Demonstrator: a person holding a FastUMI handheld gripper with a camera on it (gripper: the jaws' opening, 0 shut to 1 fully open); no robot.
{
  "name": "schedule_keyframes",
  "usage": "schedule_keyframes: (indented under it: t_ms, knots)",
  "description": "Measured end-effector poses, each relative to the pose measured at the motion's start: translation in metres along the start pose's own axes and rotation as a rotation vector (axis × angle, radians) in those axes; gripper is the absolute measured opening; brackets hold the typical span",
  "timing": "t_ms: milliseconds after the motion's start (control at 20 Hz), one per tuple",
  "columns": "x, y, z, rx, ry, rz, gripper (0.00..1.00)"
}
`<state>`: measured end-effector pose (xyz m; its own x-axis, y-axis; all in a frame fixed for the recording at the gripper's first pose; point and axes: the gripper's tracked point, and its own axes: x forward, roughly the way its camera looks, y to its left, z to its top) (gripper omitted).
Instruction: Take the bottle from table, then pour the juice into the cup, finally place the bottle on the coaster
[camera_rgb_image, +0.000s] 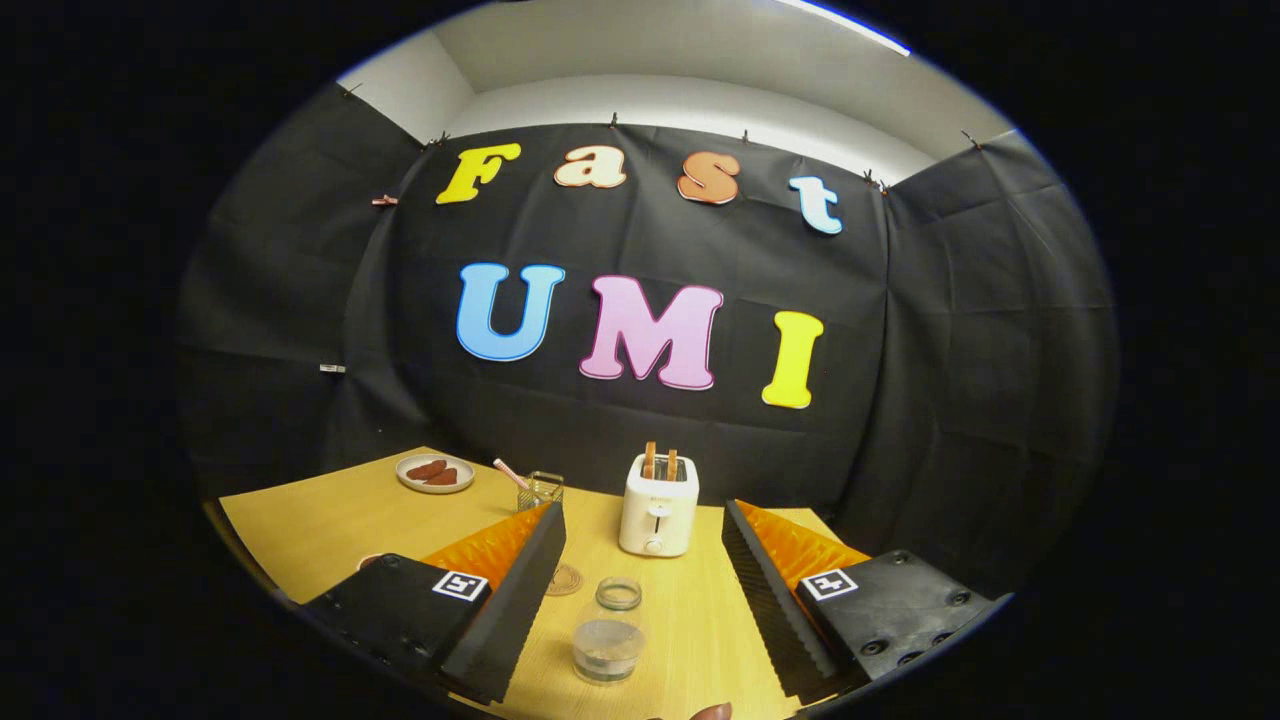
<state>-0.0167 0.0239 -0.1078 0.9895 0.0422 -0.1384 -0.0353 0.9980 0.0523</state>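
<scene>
- The gripper (640, 590) hangs over the near part of the wooden tabletop (330, 520) with its jaws spread wide and nothing between them, so my guess is we're at the very start, the reach for the bottle.
- Between the fingers sit two clear things: a bigger clear container (607, 650) at the near edge and a small clear cup (618, 593) just beyond it. Honestly can't tell if the bigger one is the bottle seen from above or just another cup, it's that see-through.
- A round coaster (563, 579) lies flat on the table just beside the left finger (520, 590), half tucked behind it. That's where the bottle ends up, I'd say.
- Farther back, mid-table, there's a white toaster (657, 518) with toast sticking up. Toward the far left corner sit a plate (434, 473) with something brown on it and a little glass holder (540, 489) with a pinkish stick in it. None of that matters for the job.
- If it were me: keep the jaws wide, centre them on the container's body, come in low and level so both pads land on the sides, not the rim.
- Clear plastic looks slippery and light, so squeeze gently and watch it doesn't skate toward the small cup, they're close.
- Something rounded and dark pokes in at the very near edge; too little of it to say what.
</scene>
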Motion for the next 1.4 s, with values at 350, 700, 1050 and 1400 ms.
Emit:
schedule_keyframes:
  t_ms: [350, 700, 1050, 1400]
  knots:
    - [0.011, 0.011, -0.083, 0.078, 0.079, 0.029, 0.97]
    - [0.025, 0.015, -0.140, 0.100, 0.099, 0.040, 0.98]
    - [0.032, 0.019, -0.176, 0.101, 0.108, 0.062, 0.98]
    - [0.035, 0.023, -0.178, 0.106, 0.093, 0.077, 0.80]
